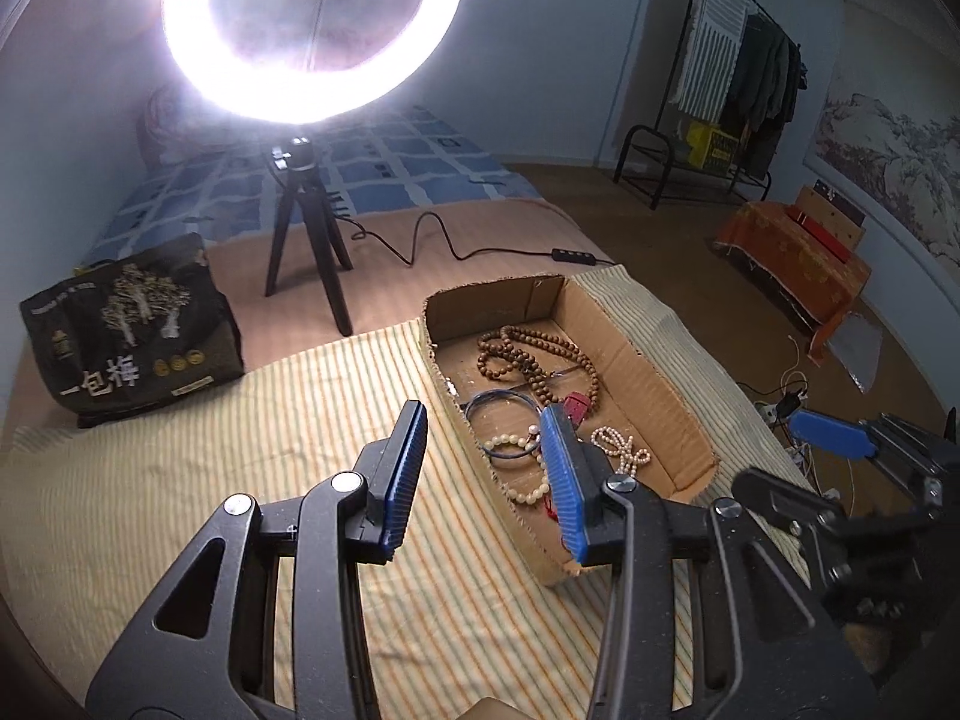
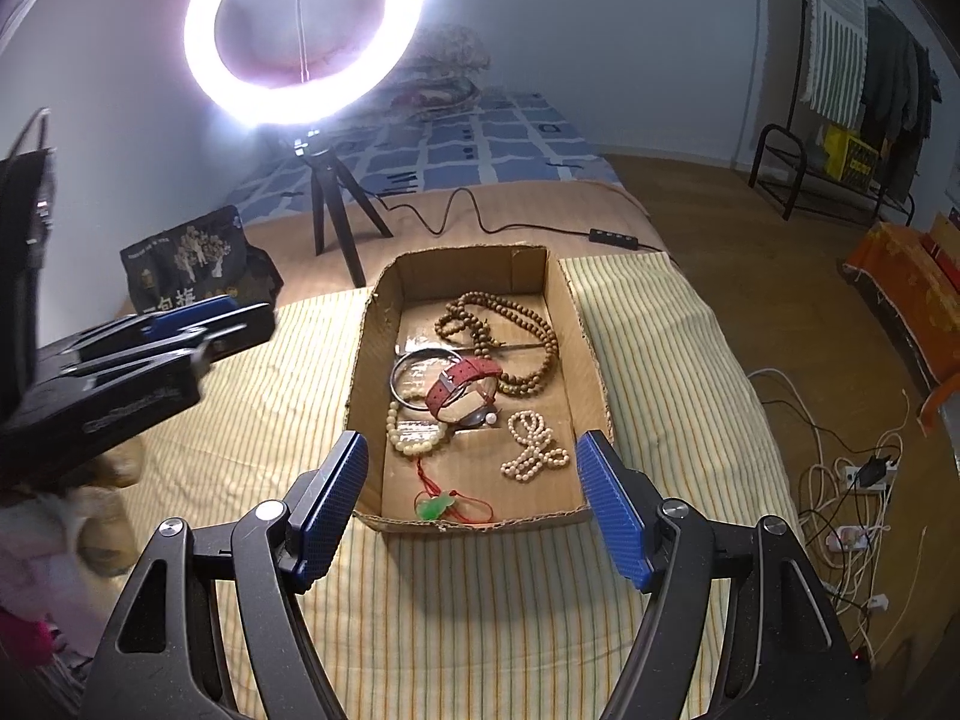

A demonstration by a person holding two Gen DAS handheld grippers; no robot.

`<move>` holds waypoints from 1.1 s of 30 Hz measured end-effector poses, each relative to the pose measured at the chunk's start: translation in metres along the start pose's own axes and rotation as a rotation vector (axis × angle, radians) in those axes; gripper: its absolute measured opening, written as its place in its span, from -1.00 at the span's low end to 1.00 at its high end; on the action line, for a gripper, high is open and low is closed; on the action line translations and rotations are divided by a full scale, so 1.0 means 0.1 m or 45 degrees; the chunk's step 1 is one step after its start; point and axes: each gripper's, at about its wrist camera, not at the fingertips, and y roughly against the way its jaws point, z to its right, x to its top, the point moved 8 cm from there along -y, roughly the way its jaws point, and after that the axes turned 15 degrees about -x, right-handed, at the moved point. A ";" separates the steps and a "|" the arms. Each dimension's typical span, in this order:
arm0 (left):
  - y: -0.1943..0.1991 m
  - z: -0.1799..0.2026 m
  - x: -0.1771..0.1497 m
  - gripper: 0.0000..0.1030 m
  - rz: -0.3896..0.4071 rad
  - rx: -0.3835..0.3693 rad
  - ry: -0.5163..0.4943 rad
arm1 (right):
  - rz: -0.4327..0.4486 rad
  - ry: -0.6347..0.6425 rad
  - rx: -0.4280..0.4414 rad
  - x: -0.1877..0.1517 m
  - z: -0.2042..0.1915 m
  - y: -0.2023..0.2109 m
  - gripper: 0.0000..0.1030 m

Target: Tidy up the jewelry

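Striped yellow cloth (image 2: 480, 612) covers the bed, a ring light (image 2: 303, 36) blazes on its tripod at the back, and a black printed bag (image 1: 129, 330) sits off to one side. Centre stage is the cardboard box (image 2: 591, 324), long axis running away from both cameras, and every piece in sight is already inside it: brown wooden beads (image 2: 498, 324) at the far end, a red-strapped watch (image 2: 465, 387) over a metal bangle (image 2: 401, 369) in the middle, cream bead bracelet (image 2: 414, 438) on the left, a knotted pearl string (image 2: 531, 444) on the right, and a green pendant on red cord (image 2: 435, 504) against the near wall.

Right gripper (image 2: 474, 498) hangs just short of that near wall, pointing straight down the length of the box, jaws wide apart and empty, nothing touching the pads. Pendant lies directly between and just beyond its fingers, so this looks like the nearer hand for anything at the front.

Left gripper (image 1: 486, 474) sits off the box's left flank, angled across it; its right finger overlaps the cream beads in the wrist view, but from the other camera it hangs clear above the cloth, beside the box. Jaws partly apart, nothing between them.

No loose jewelry shows on the cloth, so the gathering seems nearly or fully done; any next reach would go forward and down into the box.
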 end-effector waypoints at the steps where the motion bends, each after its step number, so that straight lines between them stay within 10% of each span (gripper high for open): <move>1: 0.05 0.00 -0.01 -0.23 0.004 0.003 -0.006 | 0.006 0.002 -0.005 0.00 0.00 0.01 0.39; 33: 0.87 0.12 -0.34 0.98 0.140 0.182 -0.119 | 0.152 0.012 -0.040 0.05 -0.07 0.35 0.58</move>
